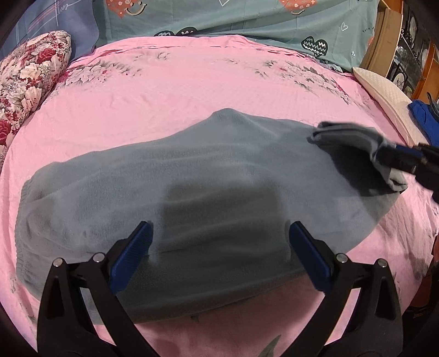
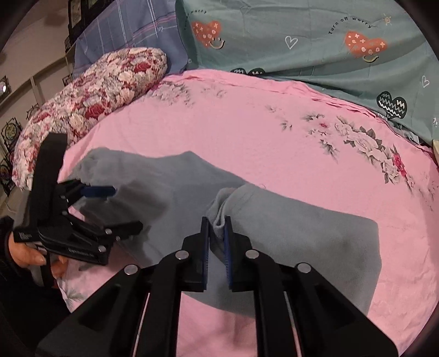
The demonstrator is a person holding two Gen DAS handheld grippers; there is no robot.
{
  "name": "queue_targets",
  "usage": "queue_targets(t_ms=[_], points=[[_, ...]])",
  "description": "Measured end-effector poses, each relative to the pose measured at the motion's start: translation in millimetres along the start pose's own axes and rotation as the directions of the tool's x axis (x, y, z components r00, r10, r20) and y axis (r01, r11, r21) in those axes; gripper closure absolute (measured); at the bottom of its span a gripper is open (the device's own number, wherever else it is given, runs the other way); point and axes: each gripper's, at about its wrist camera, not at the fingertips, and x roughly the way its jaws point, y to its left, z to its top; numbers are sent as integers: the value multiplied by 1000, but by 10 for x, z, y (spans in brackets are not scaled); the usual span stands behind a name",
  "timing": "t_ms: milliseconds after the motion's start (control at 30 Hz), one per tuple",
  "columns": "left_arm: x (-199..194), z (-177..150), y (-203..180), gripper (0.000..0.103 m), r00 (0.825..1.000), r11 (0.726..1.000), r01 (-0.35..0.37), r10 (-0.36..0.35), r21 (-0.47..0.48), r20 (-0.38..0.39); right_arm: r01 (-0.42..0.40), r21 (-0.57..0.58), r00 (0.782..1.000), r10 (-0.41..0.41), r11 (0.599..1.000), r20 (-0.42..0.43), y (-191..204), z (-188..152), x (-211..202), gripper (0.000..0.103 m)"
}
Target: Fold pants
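Note:
Grey fleece pants (image 1: 192,170) lie folded lengthwise across the pink bedsheet (image 1: 164,90). My left gripper (image 1: 219,225) hovers open over the middle of the pants, with nothing between its blue pads. It also shows at the left of the right wrist view, where a hand holds the left gripper (image 2: 126,207). My right gripper (image 2: 216,221) is shut on a bunched end of the pants (image 2: 301,233), and that fabric is lifted off the bed. From the left wrist view, the right gripper (image 1: 395,156) holds the raised fold at the right end.
A red floral pillow (image 1: 30,74) lies at the far left. A teal heart-print quilt (image 1: 247,19) runs along the back of the bed. At the right edge are a white pillow (image 1: 384,90) and blue clothing (image 1: 424,120). Wooden furniture (image 1: 384,35) stands beyond.

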Motion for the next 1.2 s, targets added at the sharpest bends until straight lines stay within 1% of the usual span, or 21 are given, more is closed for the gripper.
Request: queue_targets(t_ms=[33,67,100,133,167,200,233,267,333,433,500,633,667,700,733,833,900,933,967,1033,1200], points=[[2,0,-4,2,1000,1000,-2,2,2,-1,-16,3,1000,16,1000,-6,28,9,30,93],[2,0,-10,2,1000,1000,-4,4,3,-1,-27,-16,998,26,999,-48,99,-18,134,93],[3,-1,-11,2,1000,1000,-5,5,4,-2,-25,-41,993,20,999,-118,164,-69,276,92],[5,-1,-11,2,1000,1000,-5,5,5,-3,-16,-62,983,4,998,-183,210,-144,414,87],[10,0,-1,2,1000,1000,-5,5,7,-3,0,-93,977,-20,996,-214,263,-241,517,84],[23,-4,-4,2,1000,1000,-7,7,9,-10,4,-111,981,-25,994,-192,295,-254,488,82],[15,-7,-10,2,1000,1000,-9,9,11,-7,-6,-102,981,-14,995,-193,293,-251,453,81],[8,-5,-11,2,1000,1000,-8,8,12,-4,-19,-79,984,5,997,-176,270,-225,376,80],[21,-2,-14,2,1000,1000,-10,10,14,-9,-25,-57,991,17,998,-134,225,-199,254,76],[13,-1,-13,2,1000,1000,-9,9,12,-5,-24,-41,994,19,999,-111,182,-174,148,76],[13,-9,-8,2,1000,1000,-8,8,11,-4,-18,-36,993,13,999,-119,177,-195,181,76],[11,-13,-14,2,1000,1000,-8,8,10,-2,-24,-46,985,15,999,-170,187,-281,368,77],[13,-16,-14,2,1000,1000,-8,8,9,-3,-15,-42,984,7,999,-179,172,-281,428,81],[10,-11,-14,2,1000,1000,-7,7,10,-3,-8,-31,985,3,999,-170,144,-277,430,88],[4,-10,-12,2,1000,1000,-5,5,9,-1,-18,-5,987,17,1000,-162,105,-271,407,93],[-2,-6,-7,2,1000,1000,0,0,3,0,-78,75,989,86,994,-120,-51,-208,240,93],[-4,-5,-4,2,1000,1000,2,-2,1,2,-116,102,984,128,988,-127,-107,-195,190,93],[-4,-7,-3,2,1000,1000,3,-3,1,2,-124,99,979,138,987,-149,-111,-208,207,89],[-4,-6,-2,2,1000,1000,4,-4,0,3,-114,97,980,128,989,-155,-112,-218,226,85],[-8,-8,4,2,1000,1000,8,-8,-3,5,-93,102,979,110,990,-172,-113,-250,299,85],[-13,-13,12,2,1000,1000,12,-12,-5,8,-105,105,978,122,989,-171,-64,-291,354,85]])
